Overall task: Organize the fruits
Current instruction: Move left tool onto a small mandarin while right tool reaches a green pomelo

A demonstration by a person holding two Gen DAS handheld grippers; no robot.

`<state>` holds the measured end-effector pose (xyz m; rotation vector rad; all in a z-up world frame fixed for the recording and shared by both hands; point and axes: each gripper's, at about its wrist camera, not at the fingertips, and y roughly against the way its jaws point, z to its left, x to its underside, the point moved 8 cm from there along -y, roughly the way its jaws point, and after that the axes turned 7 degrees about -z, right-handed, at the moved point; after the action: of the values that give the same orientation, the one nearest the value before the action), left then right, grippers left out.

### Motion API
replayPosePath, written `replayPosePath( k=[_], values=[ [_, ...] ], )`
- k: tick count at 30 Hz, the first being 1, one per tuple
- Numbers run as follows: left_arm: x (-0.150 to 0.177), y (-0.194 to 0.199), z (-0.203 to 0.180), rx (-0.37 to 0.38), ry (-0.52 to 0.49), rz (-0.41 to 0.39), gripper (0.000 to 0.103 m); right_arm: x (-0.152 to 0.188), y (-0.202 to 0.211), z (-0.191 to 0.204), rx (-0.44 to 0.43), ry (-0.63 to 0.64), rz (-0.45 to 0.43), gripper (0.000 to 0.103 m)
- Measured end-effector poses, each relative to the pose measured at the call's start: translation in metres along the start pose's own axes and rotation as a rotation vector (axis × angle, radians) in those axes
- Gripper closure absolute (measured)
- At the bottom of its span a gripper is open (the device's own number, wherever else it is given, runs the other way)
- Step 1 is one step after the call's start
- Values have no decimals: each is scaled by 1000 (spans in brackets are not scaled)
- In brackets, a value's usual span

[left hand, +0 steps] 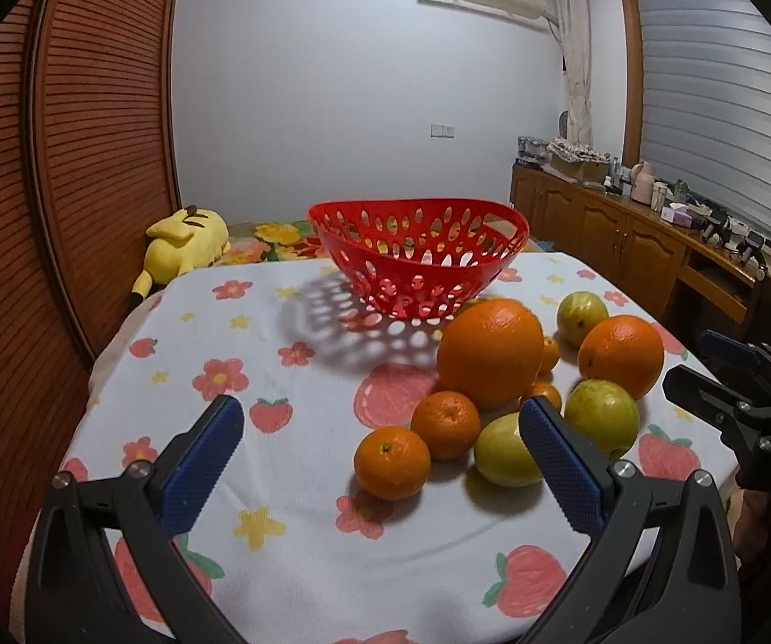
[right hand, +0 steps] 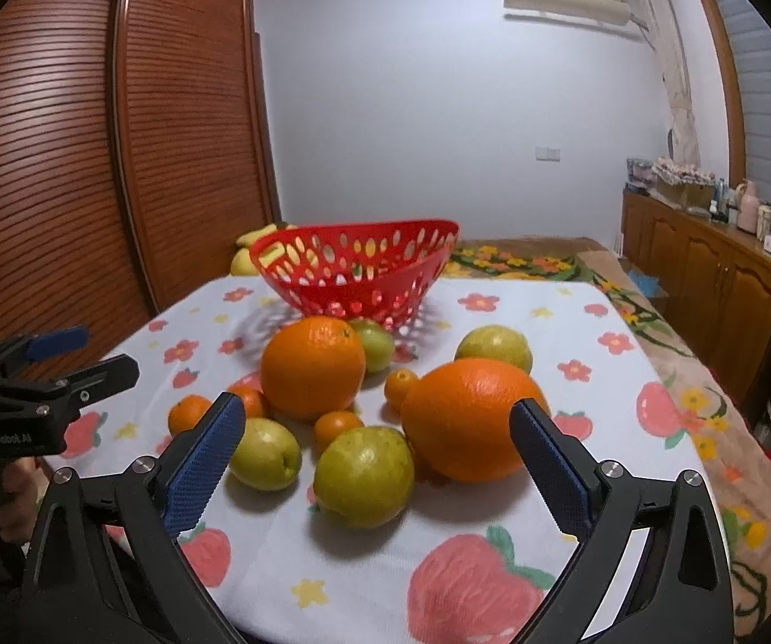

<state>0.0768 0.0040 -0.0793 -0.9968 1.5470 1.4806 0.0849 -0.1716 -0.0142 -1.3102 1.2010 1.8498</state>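
Both grippers hover above the near edge of the counter (left hand: 289, 483), which is covered by a white cloth printed with strawberries and flowers. The left gripper (left hand: 380, 461) has its jaws released wide, holding nothing; a small tangerine (left hand: 392, 462) lies between its blue pads. The right gripper (right hand: 377, 461) is likewise spread apart and empty, with a green guava (right hand: 364, 475) and a large orange (right hand: 468, 418) just ahead. In the right wrist view, the left gripper's body reads "GenRobot.AI". The fruits lie clustered on the cloth, near the red perforated basket (left hand: 417, 255), which stands upright behind them with no fruit visible inside.
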Motion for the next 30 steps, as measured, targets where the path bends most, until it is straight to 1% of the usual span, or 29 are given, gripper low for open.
replayPosePath(
  k=[4, 10, 12, 16, 19, 21, 25, 26, 28, 30],
  values=[
    [7, -6, 3, 23, 16, 27, 0, 9, -6, 1, -8, 0, 26, 6],
    [17, -14, 5, 47, 13, 63, 0, 21, -14, 0, -33, -13, 64, 17],
    [20, -17, 6, 52, 14, 76, 0, 24, -18, 0, -38, -16, 77, 22],
    [24, -22, 7, 77, 30, 95, 2, 32, -23, 1, -53, -15, 99, 27],
    [31, -26, 4, 93, 23, 123, 8, 39, -27, 2, -62, -15, 114, 30],
    [36, -30, 1, 107, 16, 147, 16, 44, -30, 2, -66, -16, 131, 32],
    [45, -39, -2, 143, 33, 203, 21, 52, -36, 3, -76, -22, 163, 33],
    [46, -40, -2, 148, 36, 210, 25, 53, -37, 3, -79, -25, 167, 33],
    [47, -43, -3, 156, 36, 221, 26, 56, -40, 3, -80, -23, 178, 33],
    [47, -46, -2, 158, 32, 228, 30, 58, -44, 3, -79, -23, 192, 33]
  ],
)
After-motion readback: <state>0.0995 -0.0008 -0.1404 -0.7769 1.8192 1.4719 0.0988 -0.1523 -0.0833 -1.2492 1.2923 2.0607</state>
